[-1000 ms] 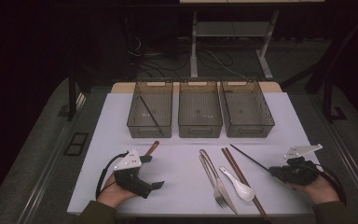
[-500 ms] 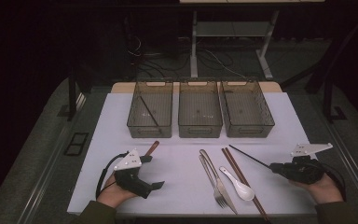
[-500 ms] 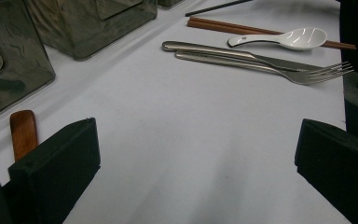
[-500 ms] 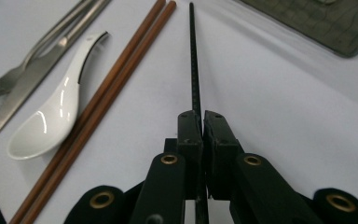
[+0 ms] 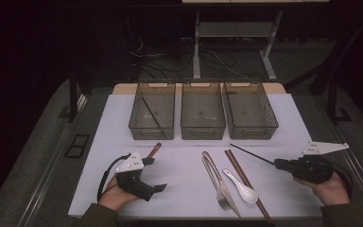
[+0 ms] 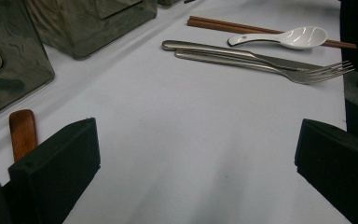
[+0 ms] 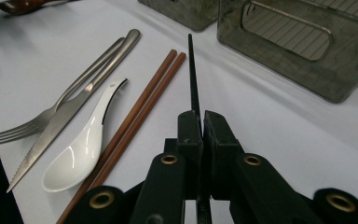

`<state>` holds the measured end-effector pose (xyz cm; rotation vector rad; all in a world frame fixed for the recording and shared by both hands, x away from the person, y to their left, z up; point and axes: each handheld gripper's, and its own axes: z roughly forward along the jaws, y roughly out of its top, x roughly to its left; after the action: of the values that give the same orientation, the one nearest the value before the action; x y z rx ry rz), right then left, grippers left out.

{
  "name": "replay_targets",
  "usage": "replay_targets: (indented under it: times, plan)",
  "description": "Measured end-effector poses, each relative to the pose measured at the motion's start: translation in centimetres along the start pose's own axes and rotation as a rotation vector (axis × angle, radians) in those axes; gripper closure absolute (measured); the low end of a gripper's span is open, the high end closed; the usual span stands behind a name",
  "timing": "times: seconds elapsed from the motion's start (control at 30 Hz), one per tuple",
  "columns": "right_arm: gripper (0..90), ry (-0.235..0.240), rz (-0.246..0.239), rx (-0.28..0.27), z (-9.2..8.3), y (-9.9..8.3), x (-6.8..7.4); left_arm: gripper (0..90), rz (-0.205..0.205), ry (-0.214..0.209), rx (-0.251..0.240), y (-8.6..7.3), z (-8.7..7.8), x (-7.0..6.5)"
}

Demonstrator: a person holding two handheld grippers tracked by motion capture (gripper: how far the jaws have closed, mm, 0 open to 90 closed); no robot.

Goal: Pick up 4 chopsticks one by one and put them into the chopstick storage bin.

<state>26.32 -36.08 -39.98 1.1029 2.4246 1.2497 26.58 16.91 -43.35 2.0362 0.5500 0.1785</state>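
Dark room, white bench (image 5: 189, 189) with three smoky translucent plastic bins (image 5: 203, 111) in a row along its far edge; the left bin holds one thin black stick (image 5: 151, 113).

Right tool (image 5: 279, 164) near the bench's right edge, clenched on a single thin black chopstick (image 5: 251, 154). The chopstick runs out from the jaws toward the bench's middle, tip just short of the right bin's near wall. In the right gripper view the chopstick (image 7: 193, 79) sits pinched between the two black pads.

Left tool (image 5: 153, 175) near the front left corner, jaws spread wide, gripping nothing; a brown wooden handle (image 5: 154, 150) lies just beyond it.

Near the front edge, mid-bench: a pair of reddish-brown wooden chopsticks (image 5: 246, 182), a white ceramic soup spoon (image 5: 241, 187) touching them, a steel knife (image 5: 216, 172) and a steel fork (image 5: 217, 187) side by side to the left of the spoon.
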Motion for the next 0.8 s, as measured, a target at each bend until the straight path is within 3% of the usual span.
replay_targets:
  times: [0.8]
  plan:
    - [85.9,0.053,-0.053,-0.053,1.8,3.5,1.2,0.0,-0.009,0.001,-0.002,0.0,0.1,0.0]
